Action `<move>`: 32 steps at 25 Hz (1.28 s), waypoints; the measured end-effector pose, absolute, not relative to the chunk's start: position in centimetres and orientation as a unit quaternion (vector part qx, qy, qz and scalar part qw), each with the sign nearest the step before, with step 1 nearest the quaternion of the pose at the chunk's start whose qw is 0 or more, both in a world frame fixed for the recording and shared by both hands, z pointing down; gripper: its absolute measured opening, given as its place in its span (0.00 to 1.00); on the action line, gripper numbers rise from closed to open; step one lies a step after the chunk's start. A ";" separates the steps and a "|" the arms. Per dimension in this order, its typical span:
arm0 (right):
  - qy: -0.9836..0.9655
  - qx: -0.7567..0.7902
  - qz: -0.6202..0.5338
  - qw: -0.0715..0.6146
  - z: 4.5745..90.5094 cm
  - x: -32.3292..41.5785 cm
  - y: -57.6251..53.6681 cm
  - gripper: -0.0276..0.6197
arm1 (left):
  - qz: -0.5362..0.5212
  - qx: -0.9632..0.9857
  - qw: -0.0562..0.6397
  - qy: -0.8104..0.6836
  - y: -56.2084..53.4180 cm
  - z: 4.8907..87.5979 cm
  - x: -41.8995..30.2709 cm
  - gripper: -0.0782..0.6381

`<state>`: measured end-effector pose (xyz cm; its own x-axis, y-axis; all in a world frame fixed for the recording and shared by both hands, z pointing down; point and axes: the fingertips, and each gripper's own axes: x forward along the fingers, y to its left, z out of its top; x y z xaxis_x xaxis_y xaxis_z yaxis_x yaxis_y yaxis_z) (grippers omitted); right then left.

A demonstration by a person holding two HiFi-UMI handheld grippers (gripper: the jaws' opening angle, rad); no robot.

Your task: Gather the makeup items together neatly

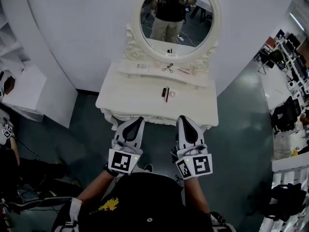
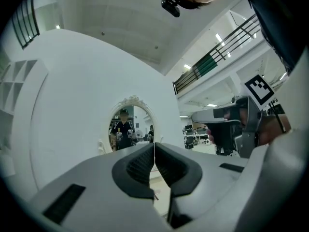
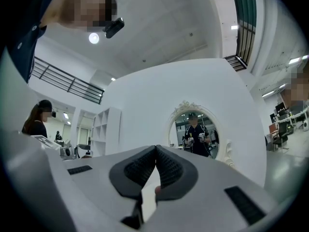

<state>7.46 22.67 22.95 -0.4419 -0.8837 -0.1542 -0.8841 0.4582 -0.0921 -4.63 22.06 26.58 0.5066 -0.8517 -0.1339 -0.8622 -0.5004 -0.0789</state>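
Smooth semi-gloss white paint on surface (image 1: 130, 100), carved trim at edge. At 12 o'clock, mirror (image 1: 176, 21): shiny glass, ornate white frame (image 1: 131, 38). Shells of left claw (image 1: 139, 120) & right claw (image 1: 183, 118): matt grey plastic; pads (image 2: 140, 166) black, ribbed, rubbery-looking. Dark floor (image 1: 87, 129) smooth w/ slight sheen; wall (image 1: 82, 28) matt white.

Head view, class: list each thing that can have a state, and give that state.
left claw: shut, empty.
right claw: shut, empty.
scissor-handled tool: lying on the upper shelf, apart from the rest.
dark sticks: lying flat on the tabletop, close together.
mirror: upright.
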 end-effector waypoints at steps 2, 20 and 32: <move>0.850 -0.520 -0.003 0.090 23.3 7.6 22.6 0.07 | 0.038 -0.865 0.063 0.497 22.1 26.9 -4.7 0.13; 0.848 -0.524 -0.009 0.080 24.0 8.1 23.2 0.07 | 0.035 -0.865 0.040 0.500 22.3 27.6 -5.4 0.13; 0.848 -0.524 -0.005 0.081 23.7 8.0 24.1 0.06 | 0.001 -0.869 0.035 0.494 22.6 28.8 -5.4 0.13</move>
